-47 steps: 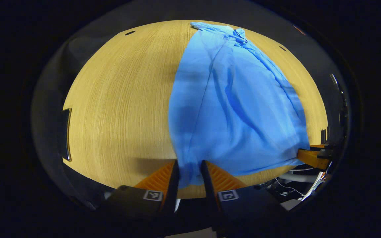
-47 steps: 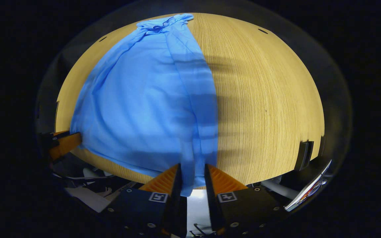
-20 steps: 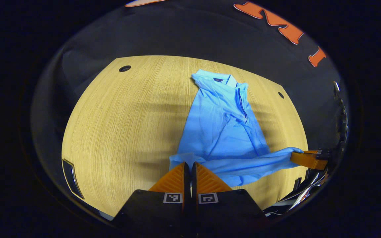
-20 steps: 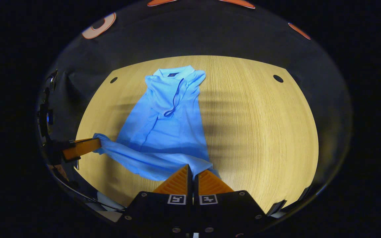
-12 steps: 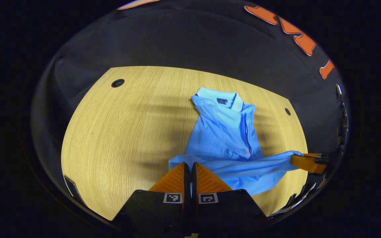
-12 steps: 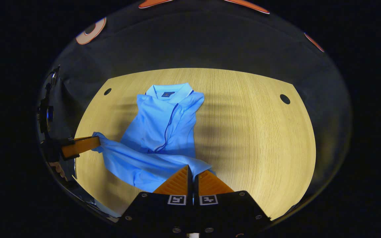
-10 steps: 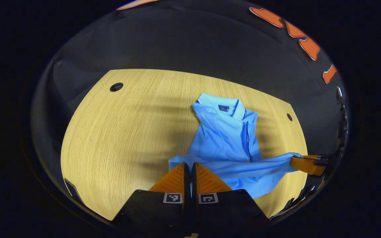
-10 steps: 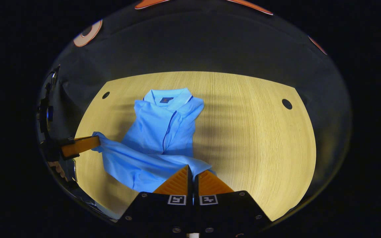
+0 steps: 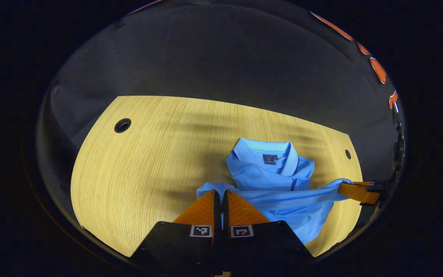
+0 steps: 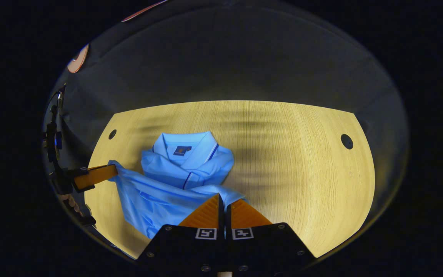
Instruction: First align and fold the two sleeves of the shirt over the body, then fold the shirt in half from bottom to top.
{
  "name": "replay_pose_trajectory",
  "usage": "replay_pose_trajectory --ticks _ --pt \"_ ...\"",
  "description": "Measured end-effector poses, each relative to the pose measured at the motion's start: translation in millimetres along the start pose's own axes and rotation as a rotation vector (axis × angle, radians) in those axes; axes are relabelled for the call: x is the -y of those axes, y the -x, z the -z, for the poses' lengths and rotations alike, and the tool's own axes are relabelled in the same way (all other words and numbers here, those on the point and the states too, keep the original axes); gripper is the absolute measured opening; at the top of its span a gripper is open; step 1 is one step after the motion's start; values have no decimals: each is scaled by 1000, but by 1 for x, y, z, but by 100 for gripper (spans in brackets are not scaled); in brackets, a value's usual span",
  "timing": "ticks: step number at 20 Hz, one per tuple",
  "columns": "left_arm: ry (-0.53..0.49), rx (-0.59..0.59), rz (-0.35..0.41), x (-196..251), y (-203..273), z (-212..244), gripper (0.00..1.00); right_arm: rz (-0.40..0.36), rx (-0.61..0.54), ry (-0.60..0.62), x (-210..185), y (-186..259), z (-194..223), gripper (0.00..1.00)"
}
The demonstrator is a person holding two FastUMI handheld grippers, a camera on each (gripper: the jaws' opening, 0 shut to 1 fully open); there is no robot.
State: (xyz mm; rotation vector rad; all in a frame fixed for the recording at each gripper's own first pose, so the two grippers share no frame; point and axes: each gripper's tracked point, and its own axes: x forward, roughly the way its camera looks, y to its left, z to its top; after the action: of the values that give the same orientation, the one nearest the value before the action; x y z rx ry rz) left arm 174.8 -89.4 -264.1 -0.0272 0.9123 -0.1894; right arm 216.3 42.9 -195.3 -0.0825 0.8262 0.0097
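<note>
The polo shirt (image 9: 279, 192) is seen in light blue, with a paler blue inside the collar (image 9: 267, 148), thin dark blue piping along the collar edge and placket (image 10: 190, 175), and a small dark blue neck label (image 9: 270, 159) marked with an orange spot. The surface (image 9: 148, 161) is shown in pale yellowish wood with fine, close grain lines, crossed by soft grey shadow bands, and is pierced by round black holes (image 9: 122, 125). Small black-and-white square markers (image 10: 205, 233) are carried on the black body of each hand-held gripper.
</note>
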Motion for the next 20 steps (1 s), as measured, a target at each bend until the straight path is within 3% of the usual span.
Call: replay_pose_trajectory --ticks 3,4,5,6,7,9,10,11,14,17,20 --pt "-10 -14 -41 -5 -16 0 3 -15 1 -41 0 -16 -5 0" --pt "-16 -15 -52 -6 -16 0 7 -8 -13 -51 2 -20 -1 1" --pt "-17 -13 -55 -5 -18 1 20 -4 -27 -54 3 -23 2 2" --pt "-15 -3 -56 -6 -16 -1 21 2 -32 -47 5 -25 4 6" --pt "-9 10 -56 -6 -13 -4 37 -3 -30 -50 4 -24 7 8" --pt "3 26 -58 -8 -6 -7 68 -1 -24 -56 4 -16 7 25" --pt "8 30 -57 -9 -4 -5 84 5 -20 -53 6 -10 8 41" --pt "6 40 -57 -9 7 -7 100 10 -13 -50 7 -3 8 43" --pt "-43 110 -91 -19 34 -15 100 25 22 -53 5 21 10 100" --pt "-59 178 -104 -23 71 -21 100 32 73 -57 -1 53 12 99" --pt "-30 213 -43 -19 113 -18 100 43 139 -50 -10 92 11 99"
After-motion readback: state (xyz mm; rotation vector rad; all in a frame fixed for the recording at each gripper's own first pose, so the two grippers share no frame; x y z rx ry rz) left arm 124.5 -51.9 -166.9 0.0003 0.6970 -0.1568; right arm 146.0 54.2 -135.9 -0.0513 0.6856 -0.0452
